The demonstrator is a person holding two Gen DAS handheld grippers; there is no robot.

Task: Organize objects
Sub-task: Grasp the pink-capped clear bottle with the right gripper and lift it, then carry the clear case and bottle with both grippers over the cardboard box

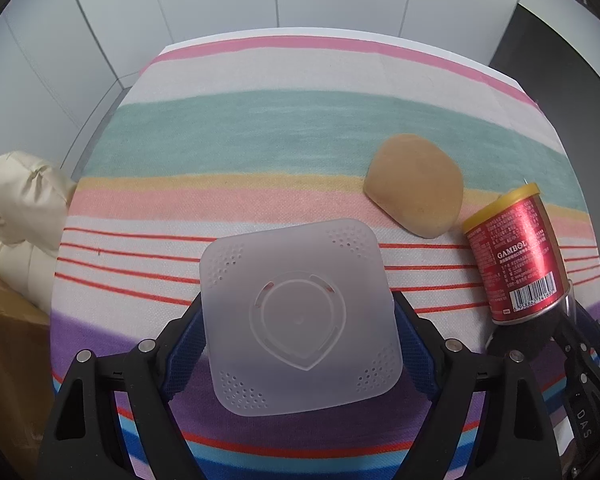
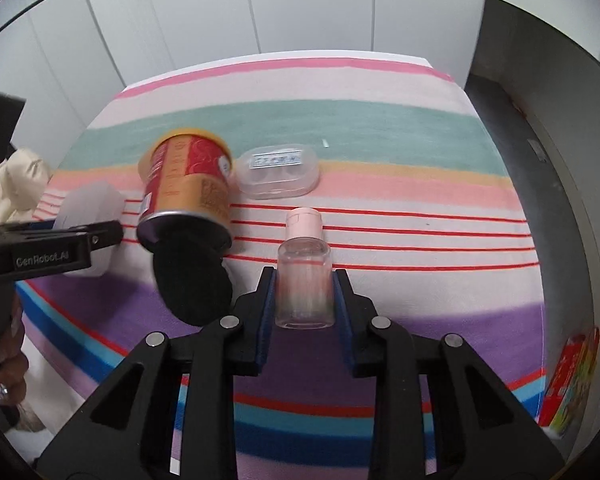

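While left tongs (image 1: 298, 316) clamp a frosted perforated lid (image 1: 300, 316), right tongs (image 2: 304, 280) grip a clear pink-capped bottle (image 2: 305, 276).

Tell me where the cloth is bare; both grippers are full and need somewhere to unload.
Free: the teal and pink stripes behind the bread, and the cloth right of the bottle and clear case. Crowded: around the can and white lid.
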